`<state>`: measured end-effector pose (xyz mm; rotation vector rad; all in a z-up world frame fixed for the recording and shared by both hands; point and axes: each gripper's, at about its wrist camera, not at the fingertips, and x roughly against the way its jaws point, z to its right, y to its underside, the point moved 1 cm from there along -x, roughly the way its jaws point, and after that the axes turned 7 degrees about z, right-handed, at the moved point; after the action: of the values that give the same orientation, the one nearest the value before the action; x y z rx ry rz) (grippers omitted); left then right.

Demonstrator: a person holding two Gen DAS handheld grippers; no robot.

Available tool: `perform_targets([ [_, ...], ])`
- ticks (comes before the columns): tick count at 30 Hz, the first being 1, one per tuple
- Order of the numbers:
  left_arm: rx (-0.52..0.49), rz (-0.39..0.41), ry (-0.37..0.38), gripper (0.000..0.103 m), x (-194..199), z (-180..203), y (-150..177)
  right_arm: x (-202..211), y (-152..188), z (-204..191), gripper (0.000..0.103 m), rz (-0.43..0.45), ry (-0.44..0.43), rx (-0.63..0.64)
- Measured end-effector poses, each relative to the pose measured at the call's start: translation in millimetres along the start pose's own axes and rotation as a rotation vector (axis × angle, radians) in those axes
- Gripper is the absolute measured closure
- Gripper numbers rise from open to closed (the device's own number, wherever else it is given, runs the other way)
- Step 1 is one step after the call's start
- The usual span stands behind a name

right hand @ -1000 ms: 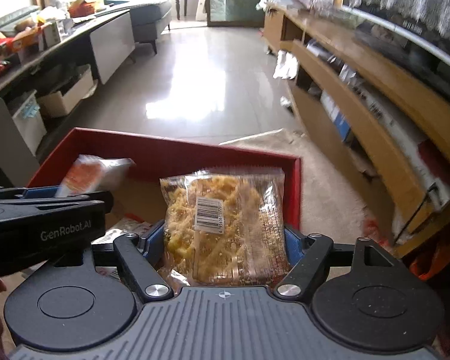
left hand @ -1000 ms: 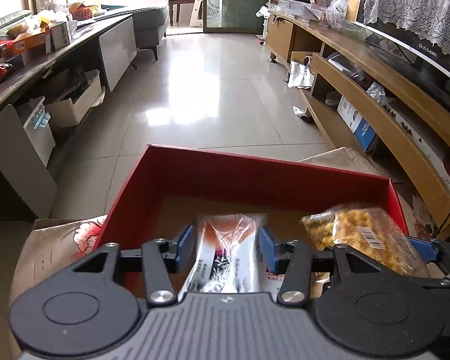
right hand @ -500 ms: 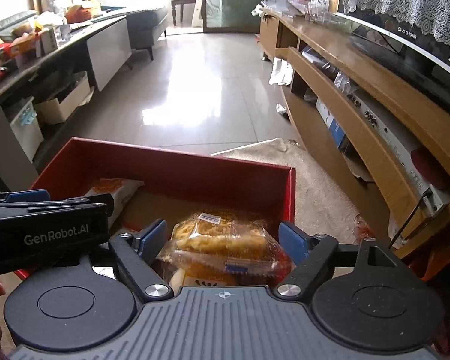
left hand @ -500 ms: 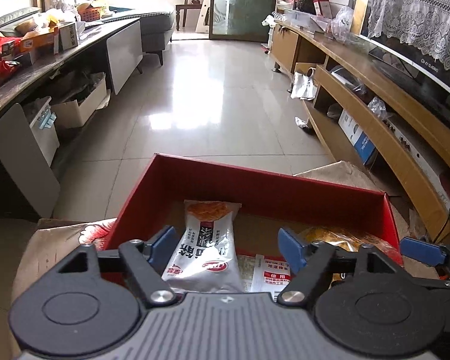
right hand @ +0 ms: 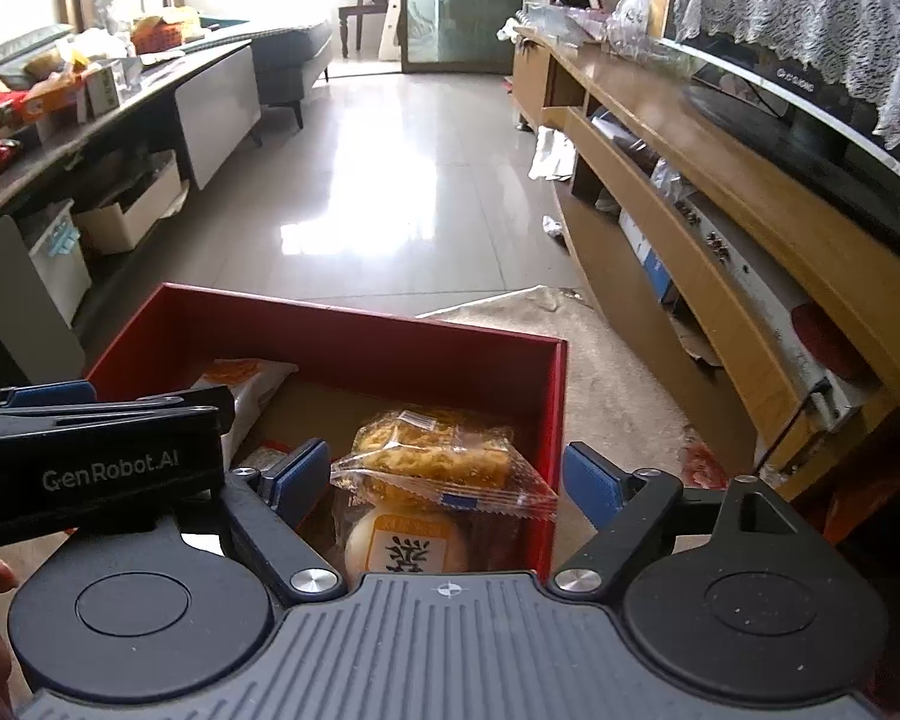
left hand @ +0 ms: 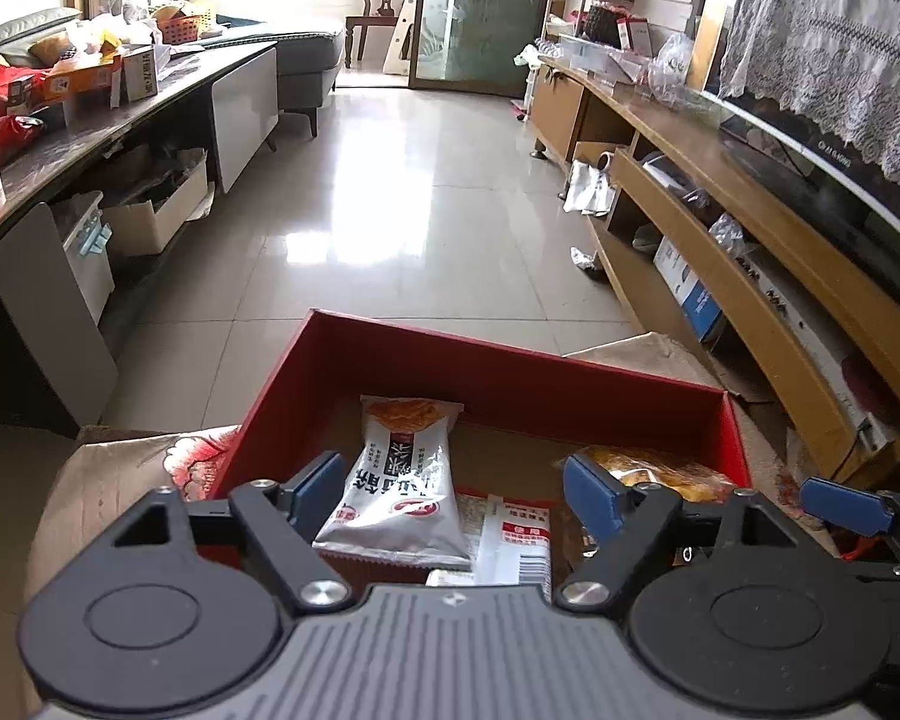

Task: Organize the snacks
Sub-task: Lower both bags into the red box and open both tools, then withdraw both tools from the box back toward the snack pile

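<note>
Left wrist view: the left gripper (left hand: 453,489) is hovering over the near edge of a red box (left hand: 510,369), its blue fingers spread wide apart and gripping nothing. A white snack packet (left hand: 399,483) is lying flat inside the box, between the fingers but touching neither. A yellow snack bag (left hand: 660,474) is sitting at the box's right side. The box is resting on a cardboard sheet (left hand: 99,468) on the tiled floor (left hand: 390,204).

Right wrist view: the right gripper (right hand: 447,480) is also standing open, its fingers well apart. The yellow snack bag (right hand: 435,453) is lying in the red box (right hand: 360,339), on top of a round pastry packet (right hand: 405,543). The white snack packet (right hand: 252,378) is showing behind the left gripper (right hand: 96,456).
</note>
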<state>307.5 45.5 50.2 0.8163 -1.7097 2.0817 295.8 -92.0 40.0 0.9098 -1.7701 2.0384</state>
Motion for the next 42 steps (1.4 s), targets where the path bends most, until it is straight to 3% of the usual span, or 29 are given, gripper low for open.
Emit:
perform_targets([
  [17, 0.009, 0.013, 0.022, 0.021, 31, -4, 13, 29, 11, -3, 0.014, 0.03, 0.0, -0.015],
  [42, -0.026, -0.025, 0.038, 0.021, 86, -21, 64, 72, 59, -18, 0.014, -0.017, -0.049, -0.005],
])
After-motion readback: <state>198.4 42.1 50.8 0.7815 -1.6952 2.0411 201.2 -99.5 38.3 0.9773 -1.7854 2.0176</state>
